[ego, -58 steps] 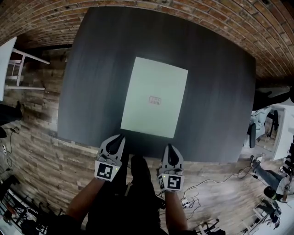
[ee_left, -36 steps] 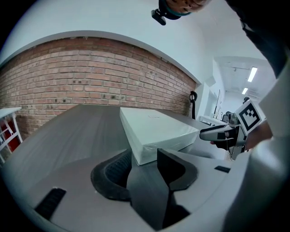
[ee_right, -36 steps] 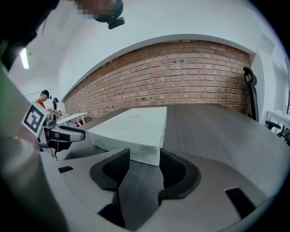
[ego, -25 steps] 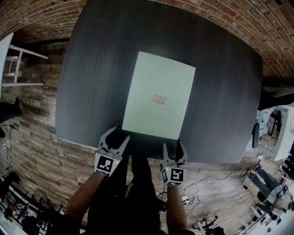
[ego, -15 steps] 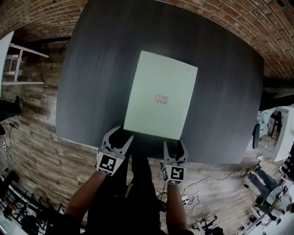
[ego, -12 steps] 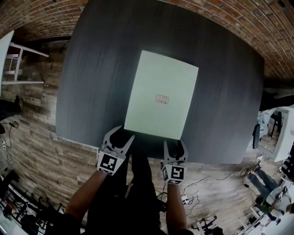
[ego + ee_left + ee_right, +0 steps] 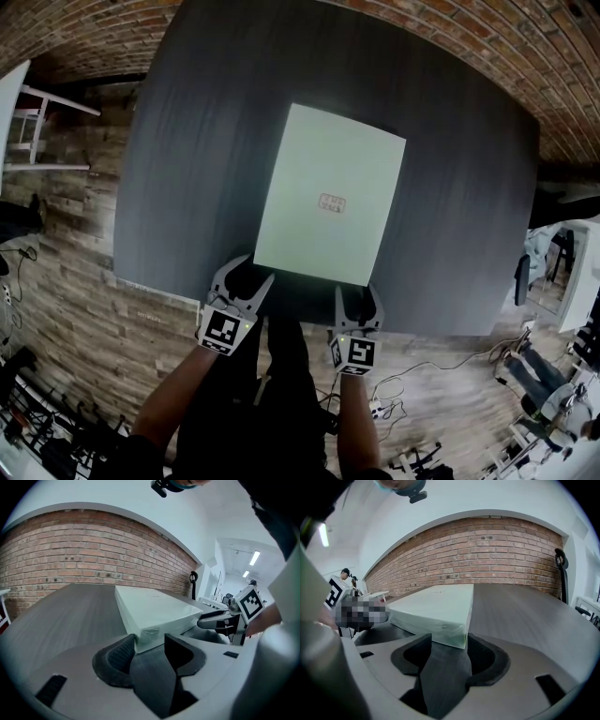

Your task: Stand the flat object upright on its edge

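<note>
As seen from above, starting at far left: plank floor [image 7: 66, 281] and the corner of a white table [image 7: 9, 103], both beside the dark grey surface [image 7: 187, 141]. Next, at the near edge of that surface, on a forearm [image 7: 173, 403]: left gripper [image 7: 246, 272], marker cube facing up, jaws spread wide and aimed at the near-left corner of the flat box [image 7: 328, 197]. Through the left gripper view: that corner lodged between the two jaws, left jaw close against the box's long side, right jaw off the short side with a gap; contact at the left jaw impossible to judge. Nothing clamped. Centre: flat box itself, pale green, glossy wrapping creased at the corners, lying broad face down on the surface, long sides running away from the person and skewed a little clockwise. Small red label [image 7: 330, 203] near the middle of the top face. Not up on an edge. Further right, level with its partner: right gripper [image 7: 357, 298], jaws likewise wide apart, straddling the near-right corner of the box. Through the right gripper view: corner sitting in the gap between the jaws, neither jaw visibly pressing on it. Beyond the far edge of the surface, brick wall [image 7: 450, 37].
</note>
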